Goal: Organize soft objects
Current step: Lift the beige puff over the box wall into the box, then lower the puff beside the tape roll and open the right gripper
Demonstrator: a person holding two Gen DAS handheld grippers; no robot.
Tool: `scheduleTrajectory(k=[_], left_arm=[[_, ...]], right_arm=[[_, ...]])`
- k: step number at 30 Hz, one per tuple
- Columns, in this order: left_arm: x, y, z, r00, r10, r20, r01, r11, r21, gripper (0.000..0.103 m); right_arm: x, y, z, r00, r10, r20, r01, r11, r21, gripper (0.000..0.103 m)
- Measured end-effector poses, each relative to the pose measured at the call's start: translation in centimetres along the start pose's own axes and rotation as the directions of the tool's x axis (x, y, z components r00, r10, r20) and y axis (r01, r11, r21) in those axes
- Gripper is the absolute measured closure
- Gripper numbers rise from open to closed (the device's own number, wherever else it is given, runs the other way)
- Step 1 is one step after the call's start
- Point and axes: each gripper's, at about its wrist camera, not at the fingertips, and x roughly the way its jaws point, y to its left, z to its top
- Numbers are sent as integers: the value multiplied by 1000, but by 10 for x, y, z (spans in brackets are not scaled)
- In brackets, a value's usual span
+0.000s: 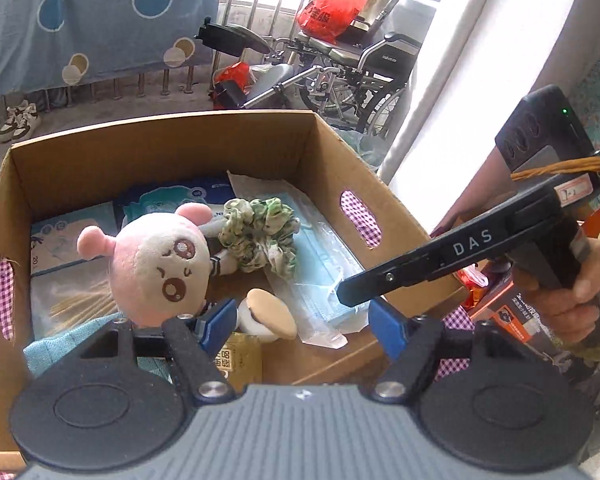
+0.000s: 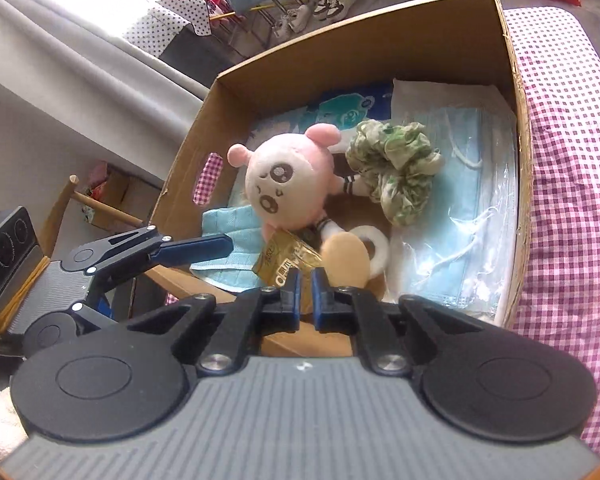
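- As both grippers hang above the cardboard box, a placing step looks finished.
- Pink plush toy, green scrunchie and mask pack lie inside the box.
- Left gripper: fingers wide, empty.
- Right gripper: fingers nearly together, empty.
- Next, probably: fetch another soft item.

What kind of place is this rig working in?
Most likely a lived-in home, next to a balcony or window area. A folded wheelchair is parked by a barred railing, sneakers sit on the floor, and the cardboard box rests on a checked cloth.
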Motion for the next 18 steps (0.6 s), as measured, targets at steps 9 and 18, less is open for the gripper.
scheduleTrajectory(k=[9, 18], left_arm=[[-46, 62, -11, 991, 65, 115, -47, 987, -154, 23], [-78, 91, -23, 974, 117, 194, -69, 969, -238, 19]], right_arm=[[38, 1, 27, 968, -201, -151, 196, 980, -43, 96], [83, 32, 49, 946, -247, -209, 219, 965, -147, 55]])
